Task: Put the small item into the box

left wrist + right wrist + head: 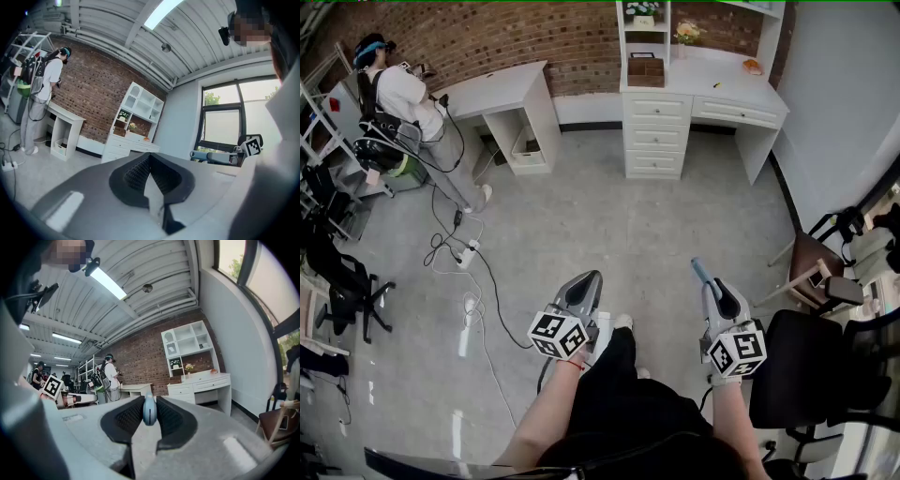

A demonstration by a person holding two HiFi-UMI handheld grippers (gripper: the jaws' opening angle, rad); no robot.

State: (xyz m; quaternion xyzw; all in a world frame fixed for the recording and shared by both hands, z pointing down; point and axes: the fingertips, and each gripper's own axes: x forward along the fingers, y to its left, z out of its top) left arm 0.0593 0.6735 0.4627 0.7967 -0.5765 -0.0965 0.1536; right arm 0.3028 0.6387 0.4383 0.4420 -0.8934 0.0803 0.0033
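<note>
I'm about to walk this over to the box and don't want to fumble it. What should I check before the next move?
1. Small blue item clamped between the right gripper's jaws: ok.
2. Left gripper shut, with nothing in it: ok.
3. Box within reach: not ok; the brown box sits on the white desk across the floor.
4. Walkway ahead: ok; the cables lie off to the left.
5. Brown box open on top: cannot tell.

Left hand-held gripper jaws together, empty, brick wall, white desk
</note>
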